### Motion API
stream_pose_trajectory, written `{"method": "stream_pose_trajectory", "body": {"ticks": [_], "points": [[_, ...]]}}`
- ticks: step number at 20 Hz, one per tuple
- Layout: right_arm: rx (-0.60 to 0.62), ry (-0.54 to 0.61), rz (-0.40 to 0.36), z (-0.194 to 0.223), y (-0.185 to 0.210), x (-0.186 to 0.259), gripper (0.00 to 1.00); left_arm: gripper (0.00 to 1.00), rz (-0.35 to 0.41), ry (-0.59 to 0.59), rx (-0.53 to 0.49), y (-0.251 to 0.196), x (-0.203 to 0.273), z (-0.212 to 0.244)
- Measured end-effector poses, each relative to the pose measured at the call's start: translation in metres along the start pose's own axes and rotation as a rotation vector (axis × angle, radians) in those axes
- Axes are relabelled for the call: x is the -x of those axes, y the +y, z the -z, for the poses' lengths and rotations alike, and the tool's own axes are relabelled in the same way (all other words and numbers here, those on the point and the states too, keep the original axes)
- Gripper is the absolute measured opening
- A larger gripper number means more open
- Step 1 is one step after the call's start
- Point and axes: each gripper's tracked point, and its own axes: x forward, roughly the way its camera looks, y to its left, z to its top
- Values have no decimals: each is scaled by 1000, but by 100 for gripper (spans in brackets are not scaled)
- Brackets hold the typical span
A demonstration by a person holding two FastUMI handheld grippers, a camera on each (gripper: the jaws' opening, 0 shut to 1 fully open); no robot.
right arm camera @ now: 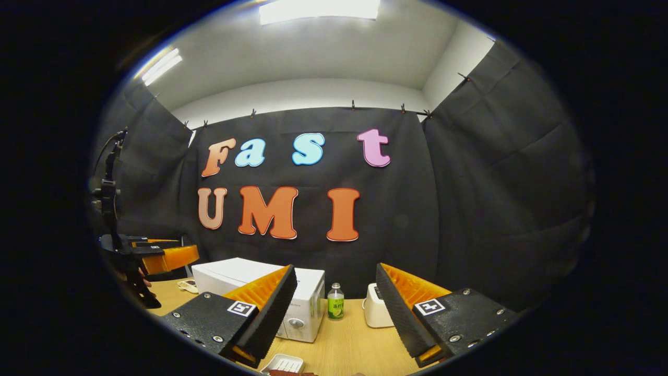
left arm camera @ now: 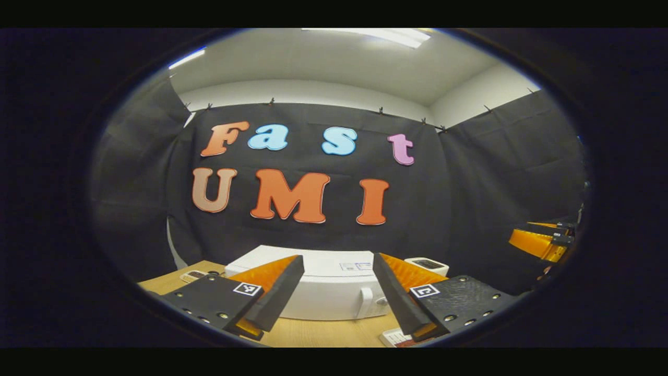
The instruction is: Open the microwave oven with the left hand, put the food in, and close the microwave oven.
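While both of your grippers hang above the wooden table (right arm camera: pixel 355 334) with nothing between their fingers, the microwave oven (left arm camera: pixel 334 292) sits shut straight ahead of your left gripper (left arm camera: pixel 338 292), framed in the gap between its two spread fingers. That gripper is wide open and touches nothing; its black pads angle outward, and the white handle (left arm camera: pixel 366 302) stands upright on the front of the microwave oven, just inside the right-hand finger, at the door's right edge. Take hold there: a rigid plastic bar like that should give the pads a firm bite, though its smooth face may slip under a skewed pull, and the light-looking box could slide on the wood if you tug hard rather than swing the door on its hinge. Your right gripper (right arm camera: pixel 336 308) is equally wide and empty, with the microwave oven ahead and to its left, a small green-labelled bottle (right arm camera: pixel 335 302) between its fingers farther off, and a white appliance (right arm camera: pixel 373 312) just beside its right finger. Directly below that gripper, near the bottom of its view, lies a small white tray (right arm camera: pixel 283 363) with something reddish at its near edge, probably the food, too cropped to be sure; judge it light and shallow, best gripped by the rim.
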Motion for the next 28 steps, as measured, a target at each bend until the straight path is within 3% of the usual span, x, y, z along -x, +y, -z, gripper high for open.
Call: {"method": "stream_pose_trajectory", "body": {"ticks": [6, 12, 18, 22, 28], "points": [[-9, 21, 27, 33, -28, 1, 95, 87, 34, 34, -29, -34, -27, 55], [3, 49, 42, 73, -46, 4, 95, 87, 61, 151, -8, -55, -61, 137], [20, 88, 36, 117, -53, 8, 95, 88, 7, 256, -4, -45, -94, 219], [1, 138, 41, 145, -55, 9, 95, 88, 4, 286, -12, -52, -105, 243], [-2, 202, 57, 178, -62, 18, 95, 53, -48, 285, -35, -47, -117, 255]]}}
